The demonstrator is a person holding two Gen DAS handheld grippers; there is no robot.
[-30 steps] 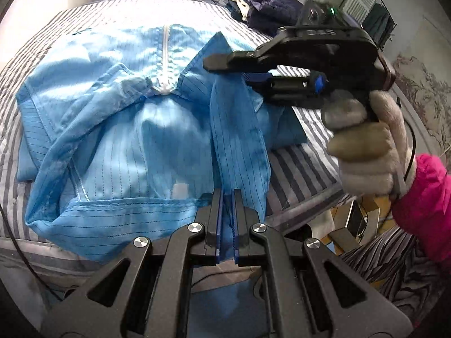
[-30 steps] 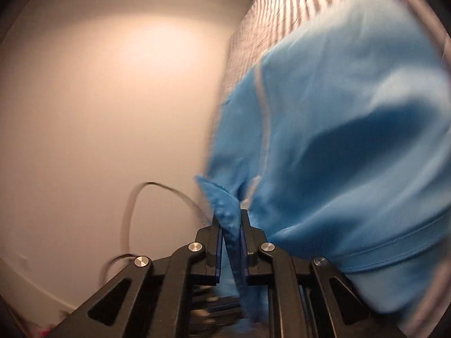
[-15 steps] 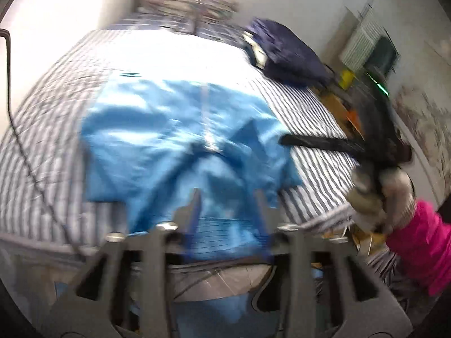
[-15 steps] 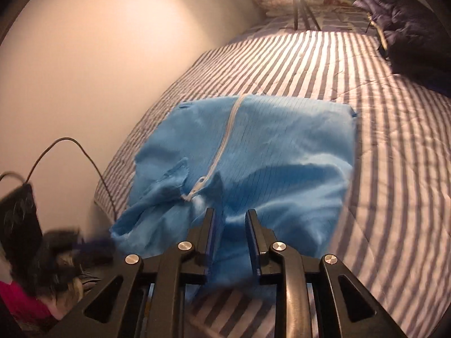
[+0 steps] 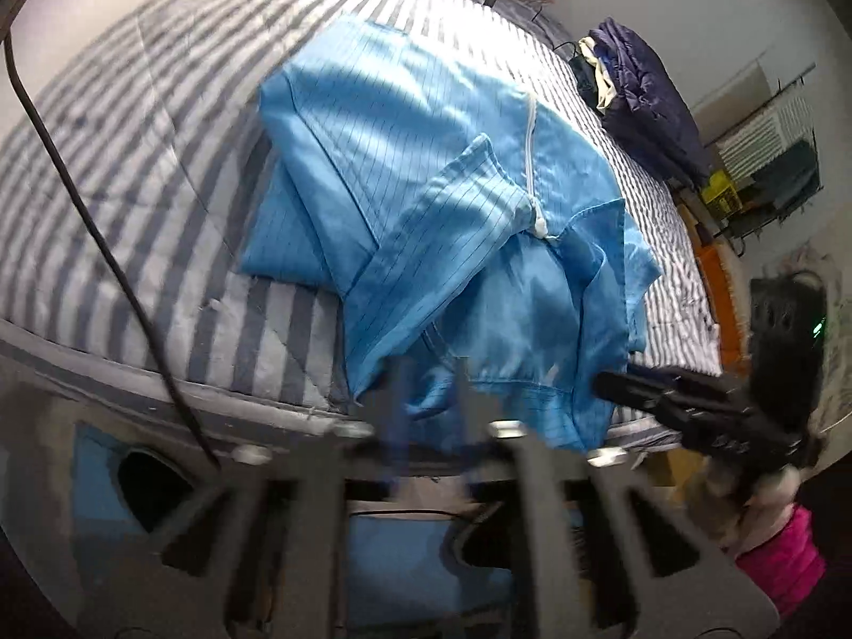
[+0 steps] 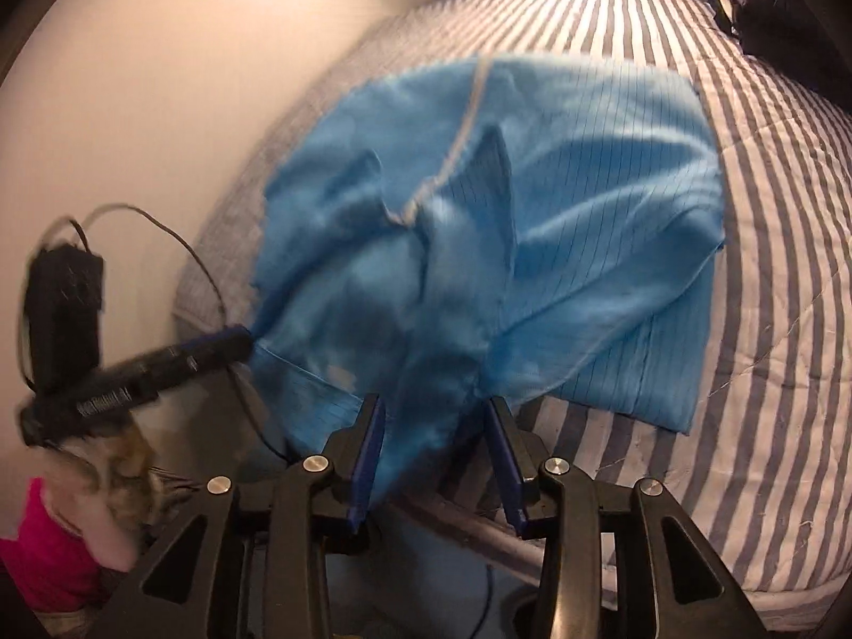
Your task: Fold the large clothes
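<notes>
Ahead of both tongs, a grey-and-white striped bed quilt (image 6: 772, 223) carries the partly folded blue pinstriped zip garment (image 5: 426, 170), its hem hanging off the near edge. Right tongs (image 6: 434, 420) are opening, fabric loose between the jaws; left tongs (image 5: 428, 373), blurred, read closed.

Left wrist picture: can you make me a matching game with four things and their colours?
Things:
1. garment spread out on the bed
2. bedspread
3. jacket heaped at the far side of the bed
4. sleeve at the lower right

Colours:
A. grey and white stripes
B. bright pink
C. light blue
D. dark navy

Pairs: 1-C, 2-A, 3-D, 4-B
</notes>
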